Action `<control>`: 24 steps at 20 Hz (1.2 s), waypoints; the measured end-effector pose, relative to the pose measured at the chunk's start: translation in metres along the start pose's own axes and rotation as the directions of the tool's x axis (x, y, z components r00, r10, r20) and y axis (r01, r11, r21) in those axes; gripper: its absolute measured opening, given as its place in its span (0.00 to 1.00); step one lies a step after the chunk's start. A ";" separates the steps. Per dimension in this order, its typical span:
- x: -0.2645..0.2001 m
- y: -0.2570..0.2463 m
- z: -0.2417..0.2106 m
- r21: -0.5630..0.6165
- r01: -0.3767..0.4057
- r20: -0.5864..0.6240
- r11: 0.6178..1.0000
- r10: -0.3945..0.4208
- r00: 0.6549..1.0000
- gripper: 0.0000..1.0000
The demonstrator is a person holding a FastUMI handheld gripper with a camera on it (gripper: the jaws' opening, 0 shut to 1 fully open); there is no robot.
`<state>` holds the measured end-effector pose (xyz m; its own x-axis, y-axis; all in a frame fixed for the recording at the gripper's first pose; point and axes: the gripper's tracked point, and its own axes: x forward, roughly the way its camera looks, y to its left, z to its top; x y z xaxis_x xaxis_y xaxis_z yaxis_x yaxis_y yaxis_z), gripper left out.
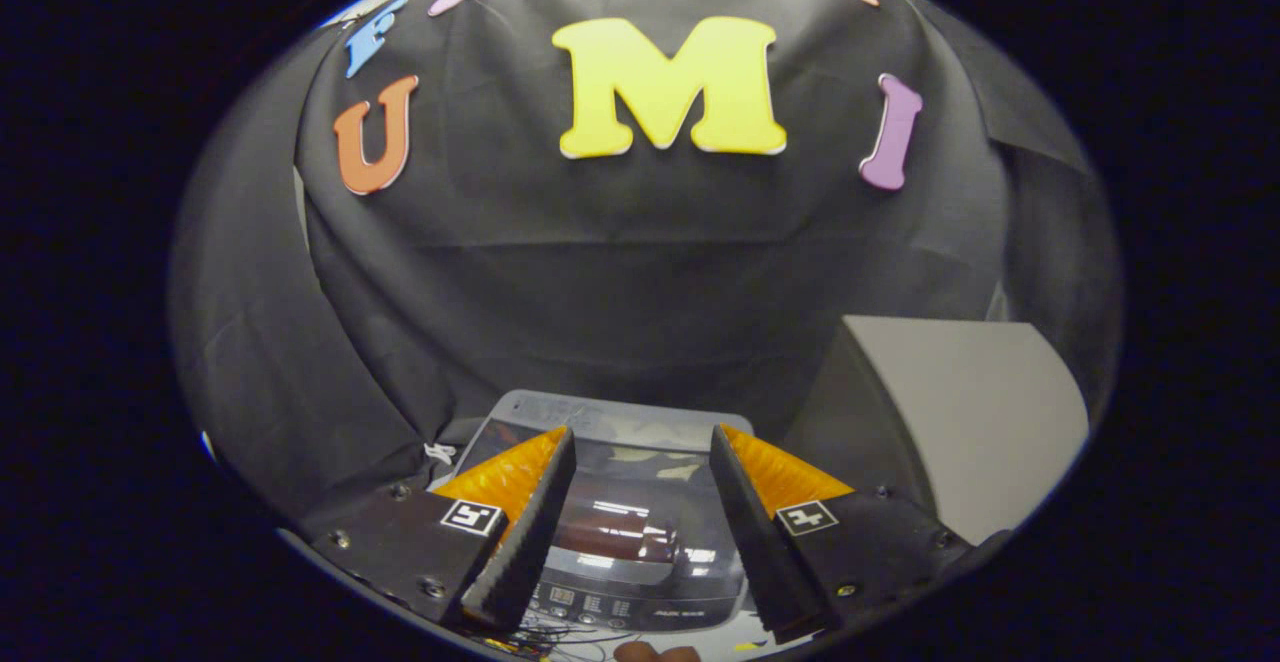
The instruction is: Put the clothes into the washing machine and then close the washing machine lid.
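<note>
Jaws (640, 462) open, empty, above closed washing machine (625, 542); white box (960, 422) beside.

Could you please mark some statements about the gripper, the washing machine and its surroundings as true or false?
1. The gripper is open with nothing between its fingers. True.
2. The washing machine has its lid raised. False: the glossy lid lies flat and closed.
3. A grey box stands beside the machine. True.
4. A garment is clamped between the fingers. False: they hold nothing.
5. The control panel sits on the machine's edge nearest the gripper. True.
</note>
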<state>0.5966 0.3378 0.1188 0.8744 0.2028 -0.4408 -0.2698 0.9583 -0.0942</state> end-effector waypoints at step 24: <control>-0.319 -0.083 -0.060 0.053 0.022 0.313 0.998 -0.038 0.949 0.85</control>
<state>0.3161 0.1812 0.2137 0.9662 0.2192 -0.1354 -0.2285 0.9719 -0.0569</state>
